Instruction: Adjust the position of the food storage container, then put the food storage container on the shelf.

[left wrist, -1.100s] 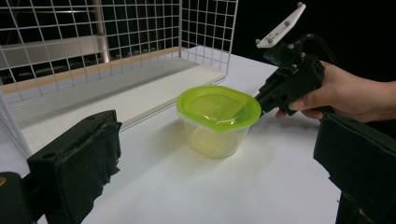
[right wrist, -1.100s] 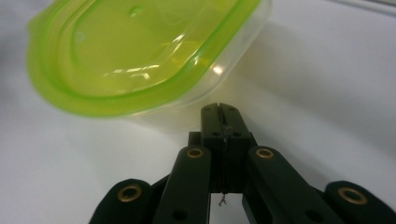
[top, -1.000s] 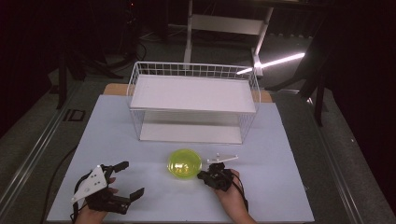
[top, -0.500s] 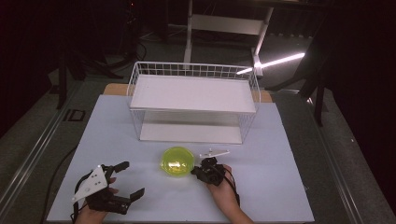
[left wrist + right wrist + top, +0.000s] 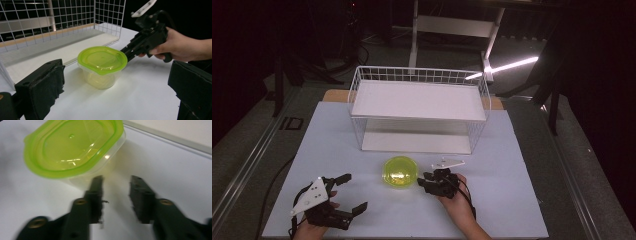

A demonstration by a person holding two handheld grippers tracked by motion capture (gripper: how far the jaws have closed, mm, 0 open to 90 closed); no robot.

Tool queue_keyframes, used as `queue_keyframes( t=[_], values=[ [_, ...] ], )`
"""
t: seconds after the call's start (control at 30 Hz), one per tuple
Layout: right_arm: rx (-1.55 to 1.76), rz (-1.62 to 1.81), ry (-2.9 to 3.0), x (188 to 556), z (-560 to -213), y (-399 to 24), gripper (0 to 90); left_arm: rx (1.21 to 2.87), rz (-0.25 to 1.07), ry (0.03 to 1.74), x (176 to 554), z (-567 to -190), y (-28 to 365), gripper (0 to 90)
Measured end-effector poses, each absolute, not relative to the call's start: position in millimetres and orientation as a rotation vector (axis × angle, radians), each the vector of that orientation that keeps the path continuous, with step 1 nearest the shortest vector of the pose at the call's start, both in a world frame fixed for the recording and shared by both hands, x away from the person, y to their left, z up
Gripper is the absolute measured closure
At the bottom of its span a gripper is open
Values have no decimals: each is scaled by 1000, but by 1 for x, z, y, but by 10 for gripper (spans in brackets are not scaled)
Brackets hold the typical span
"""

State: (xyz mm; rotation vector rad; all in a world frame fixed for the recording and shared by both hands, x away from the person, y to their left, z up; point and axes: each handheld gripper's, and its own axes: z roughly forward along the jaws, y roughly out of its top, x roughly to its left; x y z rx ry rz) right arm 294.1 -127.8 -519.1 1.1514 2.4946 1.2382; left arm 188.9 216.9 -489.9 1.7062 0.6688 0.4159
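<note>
A clear plastic container with a lime-green lid (image 5: 400, 171) stands on the white table, in front of the wire shelf. My right gripper (image 5: 421, 181) sits at its right side, tips against the lid's rim. In the right gripper view its jaws are open, with only bare table in the narrow gap between them (image 5: 116, 182), and the container (image 5: 72, 147) lies just ahead to the left. My left gripper (image 5: 354, 191) rests wide open at the near left of the table. Across its jaws (image 5: 115, 85) it faces the container (image 5: 102, 60) and the right gripper (image 5: 126, 53), held by a hand.
A white wire shelf (image 5: 419, 75) with two white boards stands at the back middle of the table (image 5: 522, 200); its lower opening faces the container. Dark floor and a chair frame lie beyond. A cable trails off the table's left edge.
The container and my right gripper have shifted a little left and toward the shelf, mostly in the first half second. The left gripper has stayed in place.
</note>
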Motion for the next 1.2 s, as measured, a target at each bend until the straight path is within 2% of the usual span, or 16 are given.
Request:
queue_keyframes(
  t=[0.07,0.13,0.2,0.23,0.37,0.43,0.5,0.57,0.73,1.03,1.2],
  values=[
    [1132,1248,2480,290,-515,-131,505,1714,417,680,190,-489,216,15],
    [1106,1273,2468,284,-508,-135,402,1723,419,683,190,-488,215,16],
    [1101,1285,2460,282,-506,-135,370,1752,454,678,191,-483,213,16],
    [1077,1322,2468,276,-500,-136,297,1769,471,677,192,-481,211,16],
    [1027,1388,2493,272,-491,-137,198,1765,468,655,195,-472,207,16],
    [1020,1404,2487,271,-487,-137,195,1767,458,650,197,-467,206,16],
    [988,1426,2492,272,-483,-136,154,1780,437,651,200,-464,204,16],
    [974,1438,2472,274,-479,-135,155,1770,418,672,204,-462,204,69],
    [899,1433,2468,282,-473,-130,176,1755,310,761,217,-458,202,24],
    [975,1407,2426,303,-470,-118,143,1860,314,837,242,-462,178,24],
    [1098,1426,2407,311,-476,-113,150,1834,241,907,259,-470,173,26]
  ],
)
